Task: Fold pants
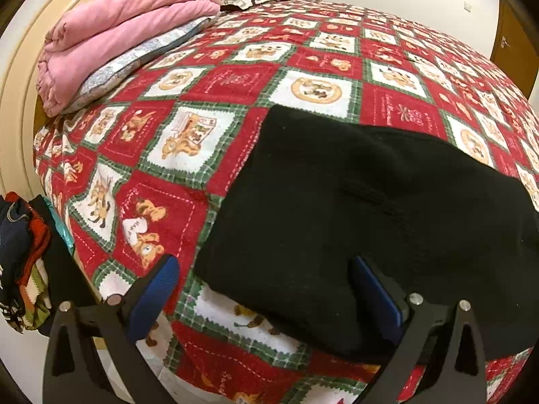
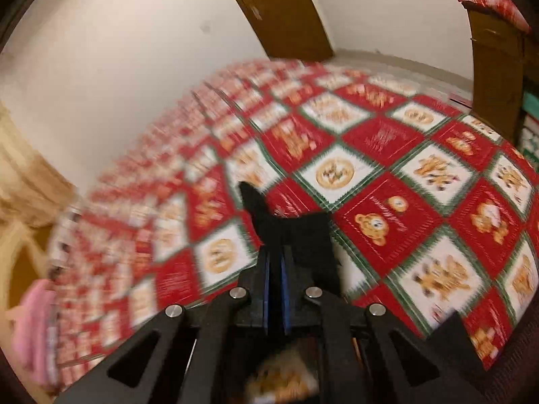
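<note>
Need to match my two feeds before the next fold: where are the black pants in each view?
Left wrist: black fabric pants spread across lower centre and right, on the bed.
Right wrist: one bunched bit at centre, pinched in the shut jaws.
Shared landmark: red-and-white teddy-bear patchwork quilt.

White walls [image 2: 118, 50] and a brown wooden door [image 1: 512, 43] surround the quilt-covered bed [image 1: 235, 77].

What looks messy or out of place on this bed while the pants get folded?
Nothing is damaged or spilled. The black pants lie slanted on the quilt, their near edge hanging over the bedside. The right gripper pinches a bit of black fabric.
</note>
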A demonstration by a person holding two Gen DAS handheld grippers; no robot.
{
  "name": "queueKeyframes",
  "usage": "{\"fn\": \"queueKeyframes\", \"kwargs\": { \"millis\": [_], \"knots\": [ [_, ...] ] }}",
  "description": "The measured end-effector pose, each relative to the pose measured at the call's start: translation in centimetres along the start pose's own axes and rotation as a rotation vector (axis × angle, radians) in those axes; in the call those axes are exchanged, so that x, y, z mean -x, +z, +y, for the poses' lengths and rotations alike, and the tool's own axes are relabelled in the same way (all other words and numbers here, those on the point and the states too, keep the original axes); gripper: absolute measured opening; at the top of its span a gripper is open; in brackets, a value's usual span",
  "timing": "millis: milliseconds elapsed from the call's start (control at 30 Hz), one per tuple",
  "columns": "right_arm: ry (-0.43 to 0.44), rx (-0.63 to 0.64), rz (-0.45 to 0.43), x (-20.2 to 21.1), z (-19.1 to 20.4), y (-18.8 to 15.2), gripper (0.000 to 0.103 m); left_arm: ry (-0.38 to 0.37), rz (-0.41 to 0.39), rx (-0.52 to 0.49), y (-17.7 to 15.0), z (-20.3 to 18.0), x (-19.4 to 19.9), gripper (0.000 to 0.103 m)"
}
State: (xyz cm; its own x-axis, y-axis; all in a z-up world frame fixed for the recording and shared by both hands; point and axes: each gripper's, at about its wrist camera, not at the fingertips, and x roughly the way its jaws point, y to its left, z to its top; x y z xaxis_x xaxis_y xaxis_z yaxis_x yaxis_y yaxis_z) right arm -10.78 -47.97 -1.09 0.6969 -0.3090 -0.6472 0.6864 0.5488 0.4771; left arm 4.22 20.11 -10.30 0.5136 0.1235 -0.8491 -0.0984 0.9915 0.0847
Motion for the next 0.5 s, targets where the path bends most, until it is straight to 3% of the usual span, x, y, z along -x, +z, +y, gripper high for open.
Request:
{"fn": "queueKeyframes", "kwargs": {
  "millis": [133, 200, 333, 500],
  "knots": [
    [0.096, -0.105, -0.071, 7.8, -4.6, -3.7, 0.006, -0.013, -0.002, 0.008, 0.0, 0.1, -0.1, 0.103],
    [0.099, -0.143, -0.079, 9.3, -6.9, -5.5, 0.006, -0.010, -0.008, 0.002, 0.0, 0.0, -0.1, 0.103],
    [0.085, -0.271, -0.068, 9.5, -13.5, -10.6, 0.006, 0.000, -0.011, -0.010, 0.2, -0.3, -0.1, 0.103],
    [0.118, -0.325, -0.018, 7.6, -17.0, -13.3, 0.007, 0.020, -0.022, -0.051, 0.4, -0.7, 0.1, 0.103]
  ]
}}
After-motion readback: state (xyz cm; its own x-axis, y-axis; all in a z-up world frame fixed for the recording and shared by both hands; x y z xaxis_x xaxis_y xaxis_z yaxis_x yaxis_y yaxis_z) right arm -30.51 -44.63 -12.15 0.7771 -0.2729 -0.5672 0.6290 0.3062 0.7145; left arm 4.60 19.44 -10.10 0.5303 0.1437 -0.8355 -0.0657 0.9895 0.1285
